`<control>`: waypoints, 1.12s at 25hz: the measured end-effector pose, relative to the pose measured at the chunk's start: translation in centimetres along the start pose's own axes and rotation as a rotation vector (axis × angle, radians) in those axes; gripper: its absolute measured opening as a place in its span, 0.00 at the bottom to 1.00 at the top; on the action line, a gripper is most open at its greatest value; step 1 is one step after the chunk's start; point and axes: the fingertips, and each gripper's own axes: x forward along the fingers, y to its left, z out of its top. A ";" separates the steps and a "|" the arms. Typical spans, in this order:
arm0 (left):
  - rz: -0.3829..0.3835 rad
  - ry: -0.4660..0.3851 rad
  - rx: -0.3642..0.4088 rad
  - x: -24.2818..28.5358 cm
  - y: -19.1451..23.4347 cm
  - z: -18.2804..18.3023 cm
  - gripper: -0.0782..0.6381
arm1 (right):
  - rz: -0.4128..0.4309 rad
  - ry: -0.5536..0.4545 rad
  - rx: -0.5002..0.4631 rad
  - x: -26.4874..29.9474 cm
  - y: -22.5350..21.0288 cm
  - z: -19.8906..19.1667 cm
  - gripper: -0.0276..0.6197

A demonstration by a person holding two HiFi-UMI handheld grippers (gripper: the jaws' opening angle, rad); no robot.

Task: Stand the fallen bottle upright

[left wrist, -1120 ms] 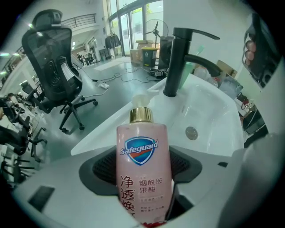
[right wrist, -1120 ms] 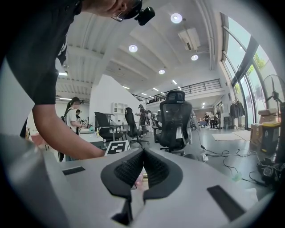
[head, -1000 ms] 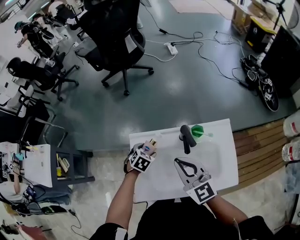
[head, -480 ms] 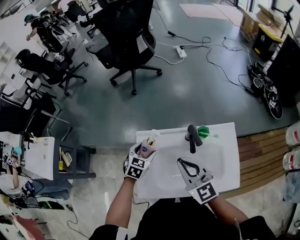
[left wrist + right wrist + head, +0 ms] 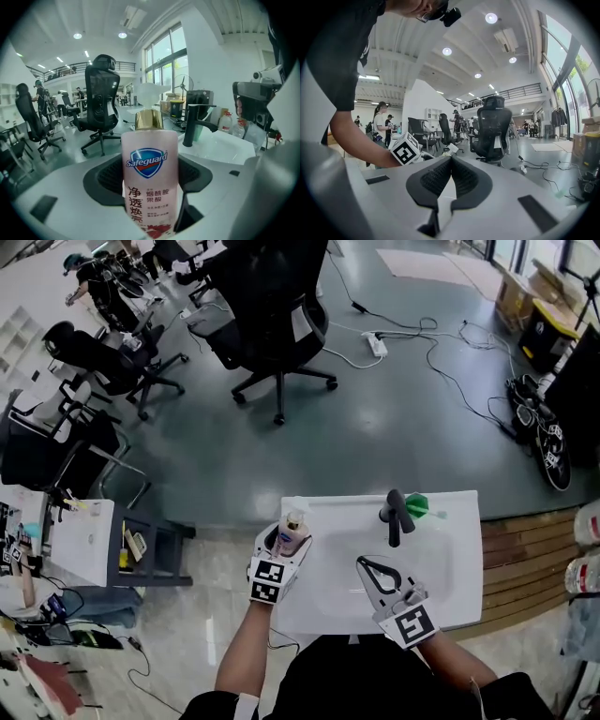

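The left claw (image 5: 281, 552) has its jaws clamped on a pink see-through plastic soap bottle (image 5: 150, 173) with a gold collar and a white pump top. In the left gripper view the bottle sits dead centre between the two black ribbed pads. One pad presses on each side of the lower body, the blue shield label faces the camera, and the pump end points up.

From the head view, the bottle is at the left edge of the white moulded worktop (image 5: 319, 606) that has the sink basin in it. It's roughly upright, with the claw gripping it from the near side. Can't tell if the base is actually touching the worktop.

The black curved metal tap (image 5: 395, 516) is well off to the bottle's right, with a green plastic item (image 5: 417, 505) just beside it. The right claw (image 5: 450, 159) is over the basin, jaws closed tip to tip with nothing between them, well apart from the bottle.
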 end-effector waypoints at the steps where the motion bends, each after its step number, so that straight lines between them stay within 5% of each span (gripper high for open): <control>1: 0.008 -0.019 -0.009 -0.2 0.2 0.2 0.56 | 0.000 -0.003 0.002 0.0 0.0 0.0 0.06; 15: 0.194 -0.375 -0.152 -1.4 2.3 6.0 0.56 | 0.032 0.077 -0.038 0.0 0.0 -1.9 0.06; 21: 0.277 -0.443 -0.123 0.3 3.3 6.8 0.56 | -0.043 -0.067 0.087 0.7 -0.3 -0.6 0.06; 28: 0.361 -0.466 -0.160 2.6 5.3 5.6 0.56 | -0.052 -0.057 0.126 1.2 -0.7 -0.4 0.06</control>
